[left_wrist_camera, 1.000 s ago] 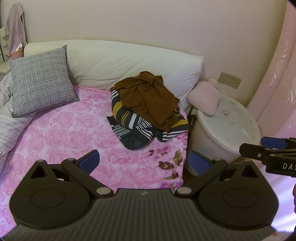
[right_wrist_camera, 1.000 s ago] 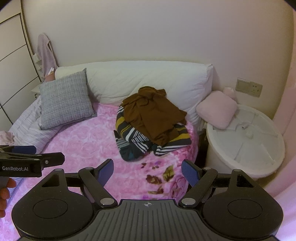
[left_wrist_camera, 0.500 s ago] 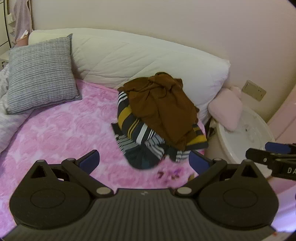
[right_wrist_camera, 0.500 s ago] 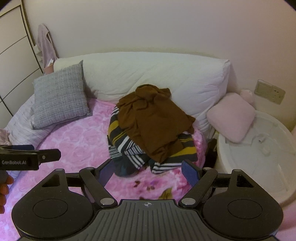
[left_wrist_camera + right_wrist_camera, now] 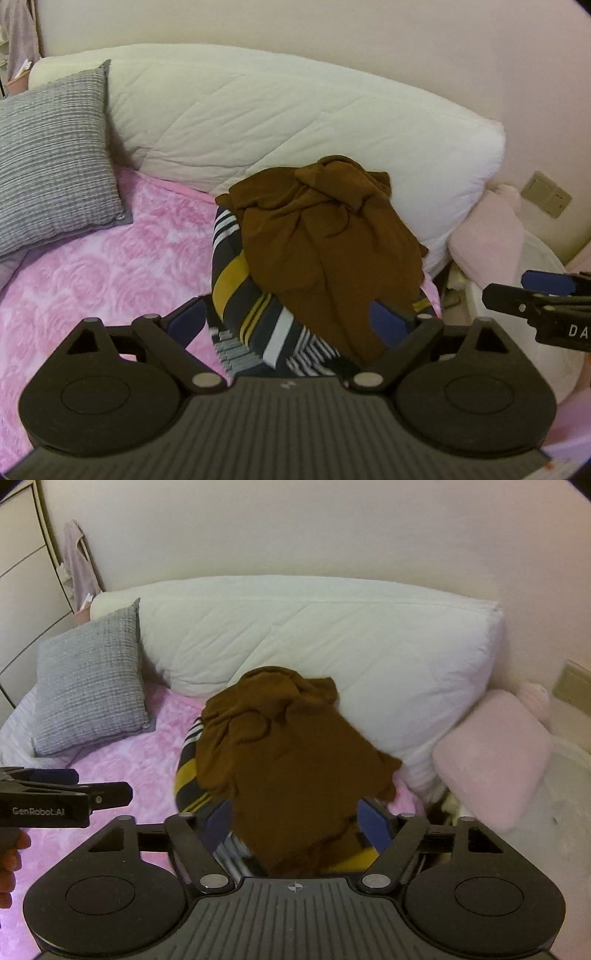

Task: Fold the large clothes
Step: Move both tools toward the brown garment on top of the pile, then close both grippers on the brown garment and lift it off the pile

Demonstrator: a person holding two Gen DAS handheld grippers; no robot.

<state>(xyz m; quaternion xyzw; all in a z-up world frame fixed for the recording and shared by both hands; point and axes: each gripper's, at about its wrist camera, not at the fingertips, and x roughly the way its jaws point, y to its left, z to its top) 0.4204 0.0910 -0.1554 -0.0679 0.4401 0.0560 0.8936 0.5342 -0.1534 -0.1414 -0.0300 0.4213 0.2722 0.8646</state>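
A crumpled brown garment [image 5: 325,243] [image 5: 288,760] lies on top of a striped navy, white and yellow garment [image 5: 255,314] [image 5: 188,794], heaped on the pink rose-patterned bed [image 5: 92,266] against the white bolster. My left gripper [image 5: 288,325] is open, its blue pads on either side of the pile's near edge. My right gripper [image 5: 293,825] is open too, its fingers straddling the brown garment's lower hem. Each gripper shows side-on at the edge of the other's view. Nothing is held.
A long white quilted bolster [image 5: 295,122] runs along the wall. A grey woven cushion [image 5: 48,155] leans at the left. At the right, a pink cushion [image 5: 491,757] rests on a round white tub [image 5: 554,332]. A wall socket [image 5: 546,194] and wardrobe doors [image 5: 18,590] flank the bed.
Both grippers have moved forward toward the clothes pile, which now fills the space between their open fingers. The jaws stay open and the clothes have not shifted.
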